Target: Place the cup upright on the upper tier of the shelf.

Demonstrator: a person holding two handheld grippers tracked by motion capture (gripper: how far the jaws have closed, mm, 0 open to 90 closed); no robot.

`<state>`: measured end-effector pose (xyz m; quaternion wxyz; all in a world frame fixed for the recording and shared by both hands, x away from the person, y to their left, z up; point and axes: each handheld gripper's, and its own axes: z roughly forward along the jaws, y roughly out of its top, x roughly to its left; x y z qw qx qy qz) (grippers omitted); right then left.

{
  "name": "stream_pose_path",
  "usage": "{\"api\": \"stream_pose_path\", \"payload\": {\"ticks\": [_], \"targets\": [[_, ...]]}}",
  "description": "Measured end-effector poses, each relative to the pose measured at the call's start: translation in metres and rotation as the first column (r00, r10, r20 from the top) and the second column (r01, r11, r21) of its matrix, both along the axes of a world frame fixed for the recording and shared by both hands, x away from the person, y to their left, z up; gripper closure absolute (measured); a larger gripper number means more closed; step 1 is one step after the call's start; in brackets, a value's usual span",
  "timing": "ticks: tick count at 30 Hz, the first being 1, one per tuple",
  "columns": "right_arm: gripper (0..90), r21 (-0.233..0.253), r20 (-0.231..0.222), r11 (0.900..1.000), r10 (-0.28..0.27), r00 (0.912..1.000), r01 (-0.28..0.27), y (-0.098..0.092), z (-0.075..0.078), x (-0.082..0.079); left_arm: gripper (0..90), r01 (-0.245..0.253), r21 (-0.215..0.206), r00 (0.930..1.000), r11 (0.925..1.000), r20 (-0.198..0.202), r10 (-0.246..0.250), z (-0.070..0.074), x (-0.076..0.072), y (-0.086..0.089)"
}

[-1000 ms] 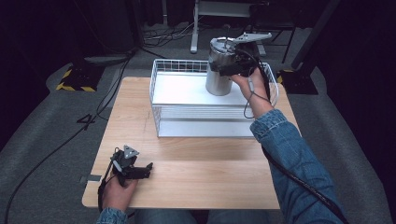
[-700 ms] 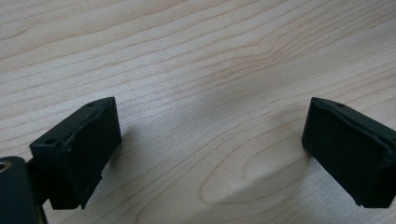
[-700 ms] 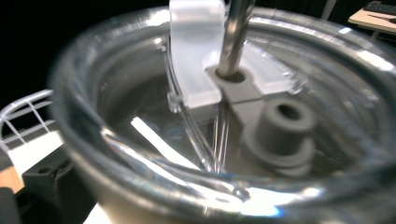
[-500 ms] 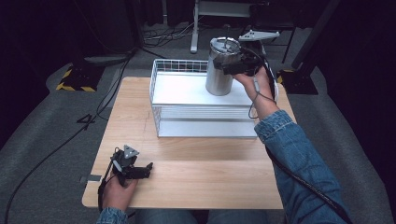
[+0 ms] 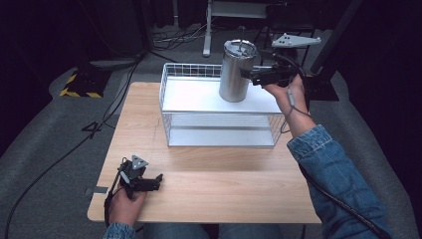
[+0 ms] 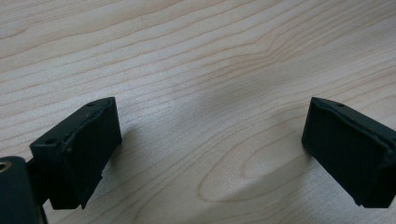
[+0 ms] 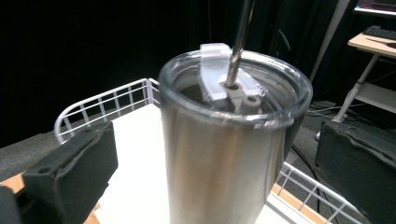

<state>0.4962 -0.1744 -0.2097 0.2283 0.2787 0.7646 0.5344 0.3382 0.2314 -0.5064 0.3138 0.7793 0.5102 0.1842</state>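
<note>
High view: light wooden table (image 5: 224,191) on grey carpet, dark room behind. White wire basket (image 5: 171,107) stands on the far half of the table, with a white surface inside. Steel tumbler (image 5: 236,72) stands upright at the far right of the basket. Right gripper (image 5: 249,73) is at the tumbler's right side; left gripper (image 5: 158,180) rests at the near left corner of the table. Black cables cross the floor at left.

Left gripper view: jaws wide apart, bare wood grain between them.

Right gripper view: jaws spread apart, one on each side of the tumbler (image 7: 229,154), not touching it. Clear lid (image 7: 233,91) carries a metal straw (image 7: 238,42). Basket rim (image 7: 100,105) at left; desk at far right.
</note>
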Motion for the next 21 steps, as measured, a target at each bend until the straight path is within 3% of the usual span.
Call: {"api": "stream_pose_path", "payload": {"ticks": [7, 21], "targets": [[0.0, 0.029, 0.006, 0.999, 0.027, 0.9996, -0.027, -0.017, -0.003, -0.021, 5.1, 0.007, 0.007, 1.0000, 1.0000, 0.002, -0.007, 0.000, -0.001, 0.000], [0.0, -0.010, -0.020, 1.000, 0.024, 0.9995, -0.024, -0.049, -0.023, -0.054, 5.1, 0.001, 0.001, 1.0000, 1.0000, 0.002, -0.001, 0.000, 0.000, 0.000]]}}
